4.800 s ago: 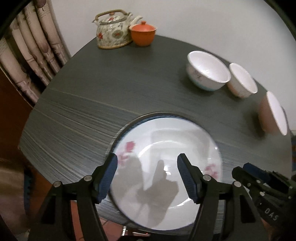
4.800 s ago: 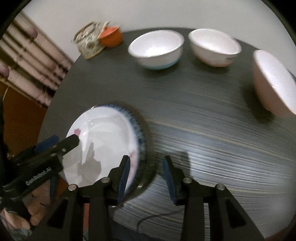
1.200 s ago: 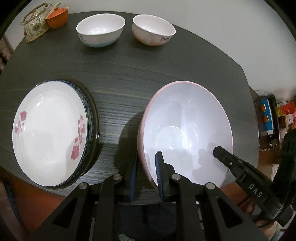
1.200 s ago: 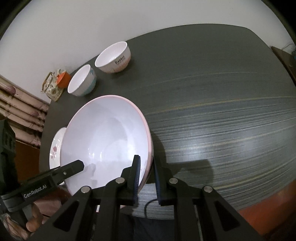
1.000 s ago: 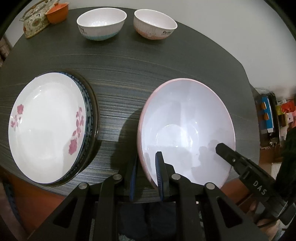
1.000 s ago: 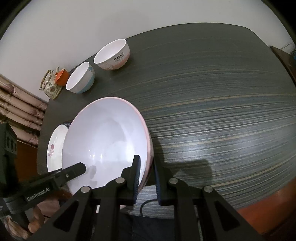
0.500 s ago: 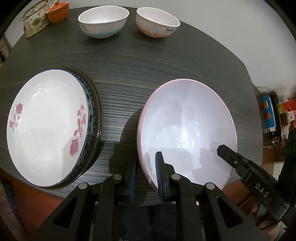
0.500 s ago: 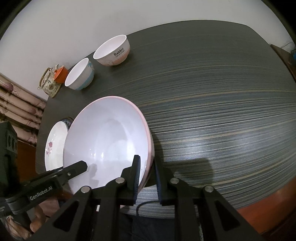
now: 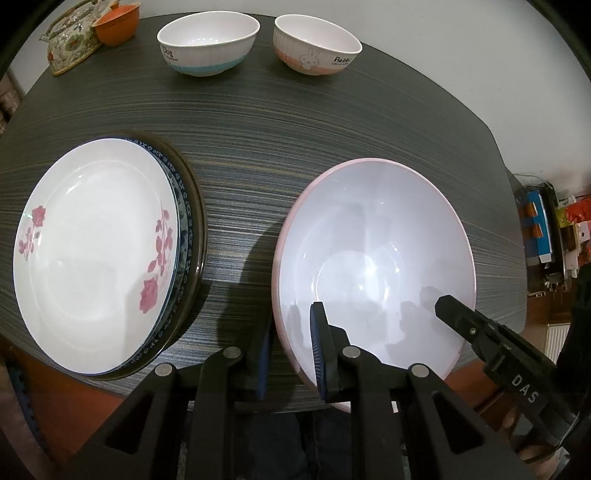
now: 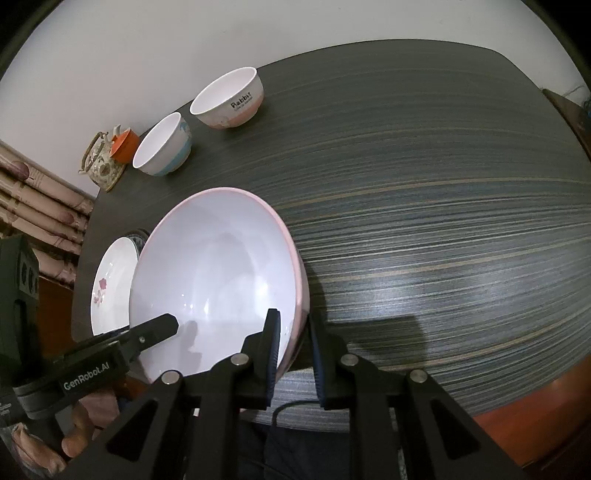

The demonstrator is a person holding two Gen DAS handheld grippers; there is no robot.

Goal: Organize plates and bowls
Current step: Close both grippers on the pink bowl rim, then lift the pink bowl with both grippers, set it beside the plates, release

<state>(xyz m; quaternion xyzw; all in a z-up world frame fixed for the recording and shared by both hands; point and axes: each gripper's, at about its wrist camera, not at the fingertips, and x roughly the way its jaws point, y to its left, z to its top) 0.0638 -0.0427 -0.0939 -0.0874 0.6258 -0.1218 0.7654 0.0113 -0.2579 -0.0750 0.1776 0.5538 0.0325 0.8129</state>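
A large pink bowl (image 9: 373,236) with a white inside sits at the near edge of the dark table (image 9: 295,122); I cannot tell whether it rests on the table or hangs just above it. My left gripper (image 9: 291,328) is shut on its near-left rim, one finger inside and one outside. My right gripper (image 10: 293,328) is shut on its near-right rim the same way. To the bowl's left lies a stack of plates (image 9: 92,251), topped by a white plate with pink flowers. Two small bowls, one blue-based (image 9: 207,40) and one pink with a rabbit (image 9: 317,48), stand at the far edge.
A flowered teapot (image 9: 70,40) and an orange lidded cup (image 9: 116,27) stand in the far left corner. Bare striped tabletop (image 10: 443,221) stretches to the right of the large bowl. A hand (image 10: 48,454) holds the left gripper below the table's front edge.
Both grippers, earlier open at the plate stack, now clamp the large pink bowl, which has come from the far right to the near edge. Over the last second nothing visibly shifted.
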